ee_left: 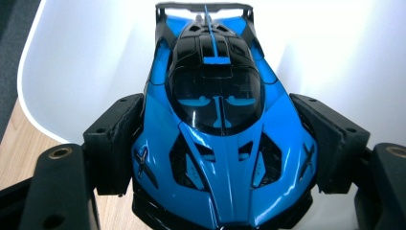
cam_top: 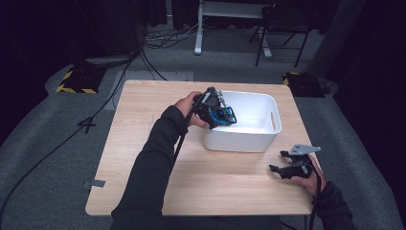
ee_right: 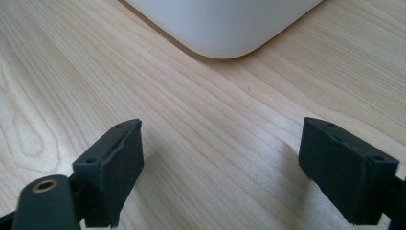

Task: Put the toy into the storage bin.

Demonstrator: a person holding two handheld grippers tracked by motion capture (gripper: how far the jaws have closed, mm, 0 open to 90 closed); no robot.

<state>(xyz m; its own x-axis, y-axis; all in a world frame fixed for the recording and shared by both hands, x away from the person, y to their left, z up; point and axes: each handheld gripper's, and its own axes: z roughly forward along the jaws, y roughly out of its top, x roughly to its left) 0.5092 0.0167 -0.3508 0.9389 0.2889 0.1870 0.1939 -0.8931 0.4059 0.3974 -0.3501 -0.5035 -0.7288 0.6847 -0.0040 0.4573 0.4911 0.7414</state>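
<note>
My left gripper [ee_left: 218,143] pinches the blue toy car [ee_left: 218,139], probably over the white bin's [cam_top: 258,139] left edge; right gripper's [ee_right: 220,172] fingers gape wide over the counter [ee_right: 201,124].

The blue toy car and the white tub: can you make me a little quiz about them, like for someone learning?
1. True or false: the left gripper is shut on the blue toy car.
2. Where is the car? A) on the floor B) over the white tub C) under the table
3. Are the jaws of the right gripper open or shut?

Key: 1 true. 2 B. 3 open, with nothing but bare wood between them.
</note>
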